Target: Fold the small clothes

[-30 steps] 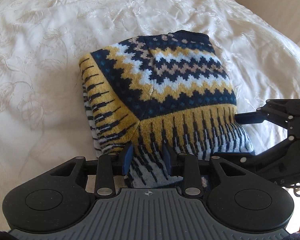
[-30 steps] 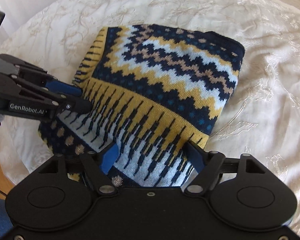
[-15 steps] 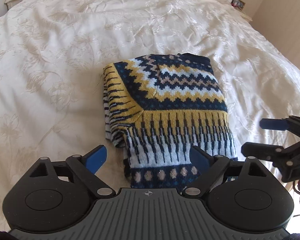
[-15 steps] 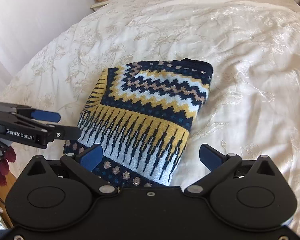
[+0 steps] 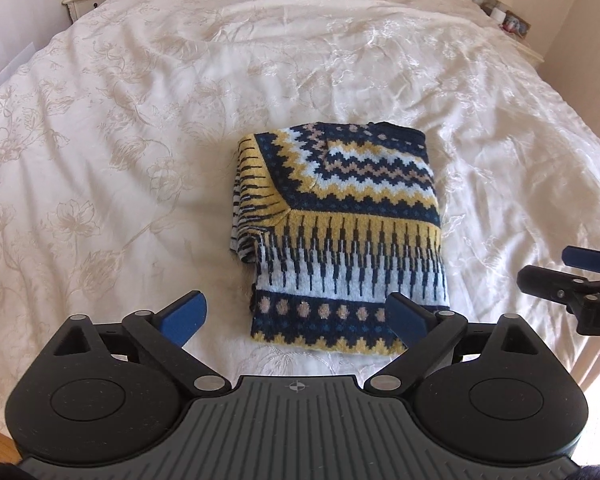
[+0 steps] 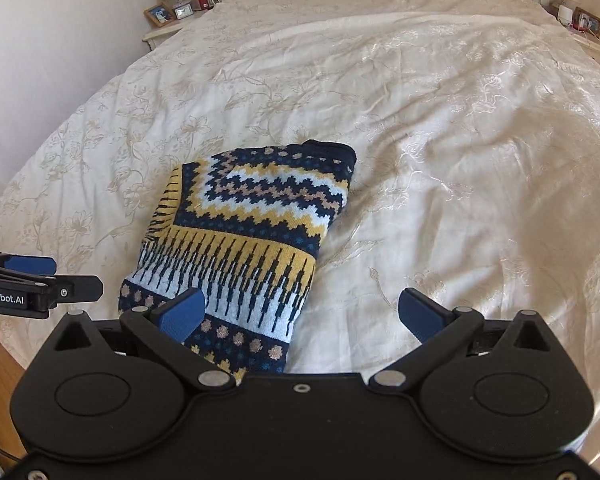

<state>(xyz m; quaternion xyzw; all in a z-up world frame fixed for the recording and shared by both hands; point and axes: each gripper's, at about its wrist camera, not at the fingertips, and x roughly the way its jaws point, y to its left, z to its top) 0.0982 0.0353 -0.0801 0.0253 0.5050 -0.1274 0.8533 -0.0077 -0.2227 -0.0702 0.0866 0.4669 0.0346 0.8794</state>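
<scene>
Left wrist: folded sweater (image 5: 340, 232) on bedspread (image 5: 140, 120) (both tools spread).

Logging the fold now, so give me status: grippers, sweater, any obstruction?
Left gripper open, empty. Right gripper open, empty. Sweater folded, flat on bedspread. Nothing in the way.

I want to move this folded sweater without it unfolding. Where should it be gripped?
Probably the near hem edge of the folded sweater, coming in low from the near side with the open left gripper: the layers stack there, so one pinch could catch them all.
</scene>
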